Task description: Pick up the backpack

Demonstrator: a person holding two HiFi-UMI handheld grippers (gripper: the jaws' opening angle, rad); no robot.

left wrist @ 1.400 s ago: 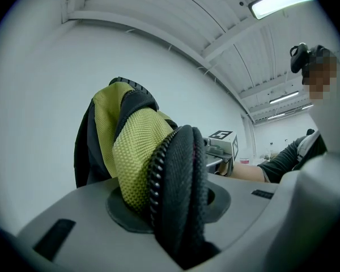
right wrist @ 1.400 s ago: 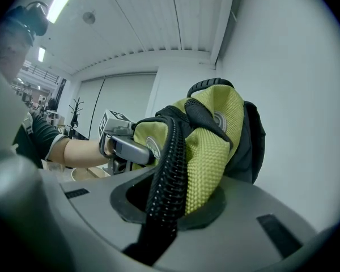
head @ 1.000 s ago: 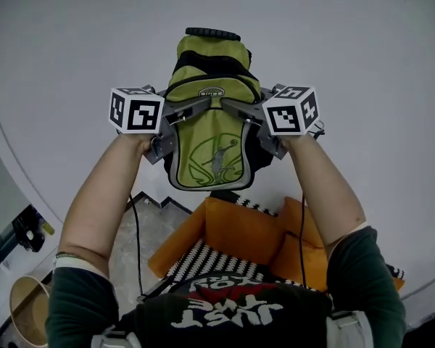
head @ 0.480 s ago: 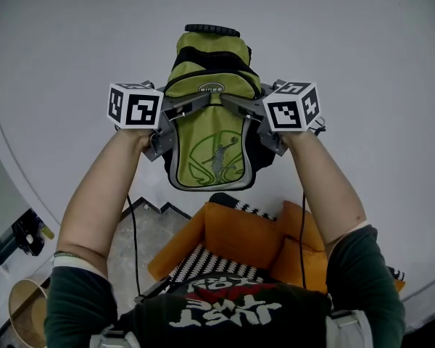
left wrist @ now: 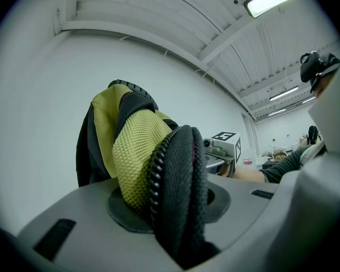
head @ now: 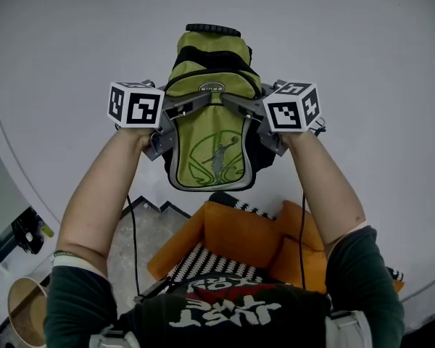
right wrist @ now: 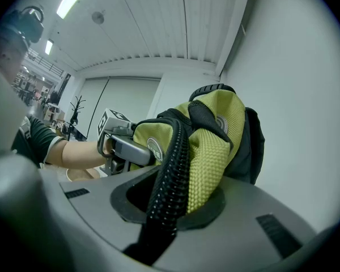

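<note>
I hold a green and black backpack [head: 212, 122] up in the air against a white wall, its black top handle uppermost. My left gripper [head: 180, 111] is shut on the pack's left side, and its own view shows green mesh and a black zipper seam [left wrist: 169, 191] pinched between the jaws. From the other side my right gripper [head: 243, 109] is shut on the pack, with yellow-green fabric and black zipper [right wrist: 173, 180] clamped in its jaws. Both grippers point level towards the wall.
An orange armchair [head: 239, 238] with a black-and-white patterned cushion stands on the floor below the backpack. A round basket [head: 25, 307] sits at the lower left. The white wall [head: 362, 64] fills the background close behind the pack.
The backpack and both grippers shifted very slightly upward in the head view a second ago; since half a second ago nothing has moved.
</note>
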